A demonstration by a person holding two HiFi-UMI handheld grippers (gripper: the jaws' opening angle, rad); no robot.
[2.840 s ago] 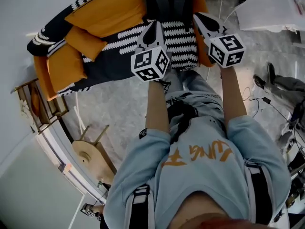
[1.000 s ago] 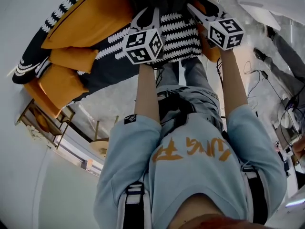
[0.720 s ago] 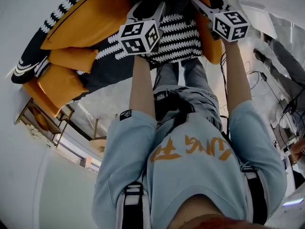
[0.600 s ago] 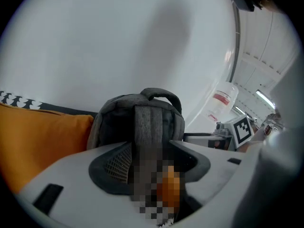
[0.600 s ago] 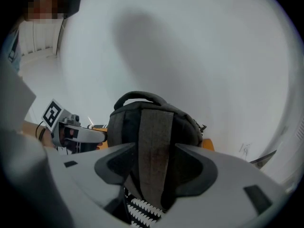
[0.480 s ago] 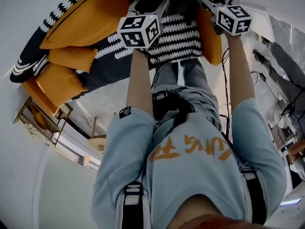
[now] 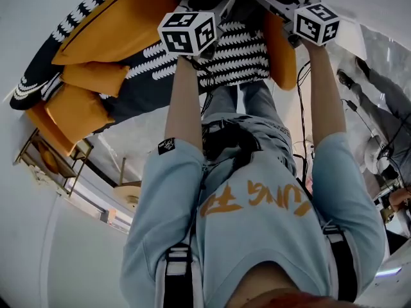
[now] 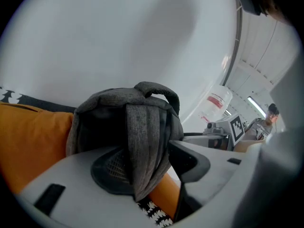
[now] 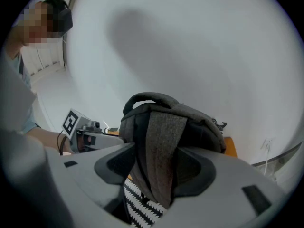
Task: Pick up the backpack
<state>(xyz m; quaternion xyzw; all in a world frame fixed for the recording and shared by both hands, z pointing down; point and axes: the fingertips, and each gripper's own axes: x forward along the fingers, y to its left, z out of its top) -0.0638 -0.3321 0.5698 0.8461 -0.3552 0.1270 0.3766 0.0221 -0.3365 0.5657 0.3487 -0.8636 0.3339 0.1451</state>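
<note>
I read this as a living-room corner staged inside a lab or studio. A sofa (image 7: 148,85) with orange cushions (image 7: 119,21) and a black-and-white throw (image 7: 241,53) stands against a bare white wall (image 7: 26,37). There's a wooden rack (image 7: 48,162) beside it, and loose cables (image 7: 300,117) trail over the pale floor (image 7: 151,136).

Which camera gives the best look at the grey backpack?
The left gripper view: the backpack sits centre frame, top handle and hanging strap clear. The right gripper view shows it nearly as well from the other side. The head view catches only a dark sliver at its top edge.
</note>
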